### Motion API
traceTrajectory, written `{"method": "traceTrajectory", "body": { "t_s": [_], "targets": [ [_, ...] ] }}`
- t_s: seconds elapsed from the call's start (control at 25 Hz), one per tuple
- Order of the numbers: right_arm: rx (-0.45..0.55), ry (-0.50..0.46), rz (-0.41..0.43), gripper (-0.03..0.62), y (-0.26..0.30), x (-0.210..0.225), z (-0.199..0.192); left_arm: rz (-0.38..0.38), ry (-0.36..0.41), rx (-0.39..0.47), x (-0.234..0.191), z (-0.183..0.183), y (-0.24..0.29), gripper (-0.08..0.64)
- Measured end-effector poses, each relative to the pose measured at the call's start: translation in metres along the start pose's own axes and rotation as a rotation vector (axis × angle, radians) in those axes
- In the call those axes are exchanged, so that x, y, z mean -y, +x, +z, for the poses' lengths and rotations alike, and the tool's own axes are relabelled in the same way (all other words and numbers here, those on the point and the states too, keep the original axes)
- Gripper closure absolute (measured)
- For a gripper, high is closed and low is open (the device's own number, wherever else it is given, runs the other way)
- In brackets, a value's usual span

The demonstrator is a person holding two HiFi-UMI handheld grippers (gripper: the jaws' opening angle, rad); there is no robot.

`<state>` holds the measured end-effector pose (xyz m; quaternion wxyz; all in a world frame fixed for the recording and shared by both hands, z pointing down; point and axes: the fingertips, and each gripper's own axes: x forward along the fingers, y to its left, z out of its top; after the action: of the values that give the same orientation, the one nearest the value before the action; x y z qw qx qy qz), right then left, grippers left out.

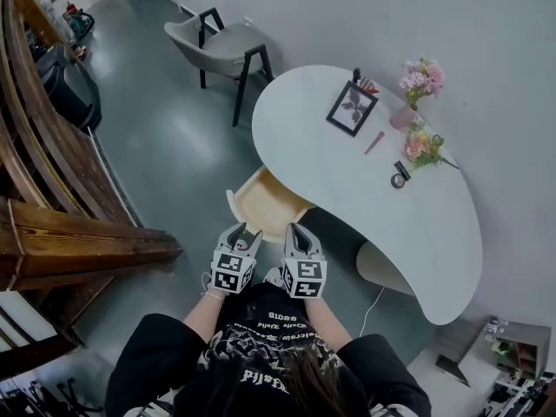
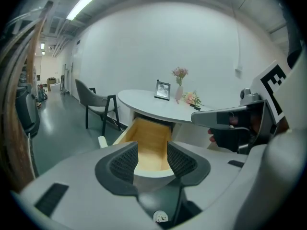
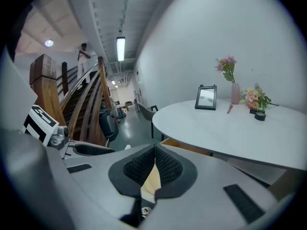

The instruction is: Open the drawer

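Note:
The drawer [image 1: 265, 202] stands pulled out from under the white oval table [image 1: 408, 224]; its pale wooden inside shows nothing in it. Both grippers hover just in front of it, close to the person's body, touching nothing. My left gripper [image 1: 240, 233] is open, and the left gripper view shows the drawer [image 2: 151, 135] through the gap between its pads [image 2: 122, 163]. My right gripper [image 1: 298, 234] is shut with its pads [image 3: 168, 169] meeting at the tips and nothing held. The drawer's wooden edge [image 3: 189, 148] shows under the tabletop in the right gripper view.
On the table stand a picture frame [image 1: 352, 109], a pink vase of flowers [image 1: 415, 89], a second bunch of flowers [image 1: 421, 146] and a tape roll [image 1: 400, 179]. A grey chair [image 1: 221, 46] stands beyond the table. A wooden staircase [image 1: 52, 198] runs along the left.

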<state>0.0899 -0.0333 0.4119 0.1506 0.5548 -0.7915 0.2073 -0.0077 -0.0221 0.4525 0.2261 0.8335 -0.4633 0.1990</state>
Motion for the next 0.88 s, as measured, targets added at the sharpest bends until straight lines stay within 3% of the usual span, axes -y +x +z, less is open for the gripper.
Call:
{"method": "traceTrajectory", "body": {
  "t_s": [0.48,0.88],
  "targets": [
    [0.075,-0.023,-0.017,0.566,0.009,0.005,0.038,-0.032,0.091,0.069,0.005,0.046,0.006,0.364],
    [0.098,-0.037,-0.037,0.566,0.016,0.011,0.049,-0.018,0.075,0.172,-0.009,0.077,-0.001,0.382]
  ]
}}
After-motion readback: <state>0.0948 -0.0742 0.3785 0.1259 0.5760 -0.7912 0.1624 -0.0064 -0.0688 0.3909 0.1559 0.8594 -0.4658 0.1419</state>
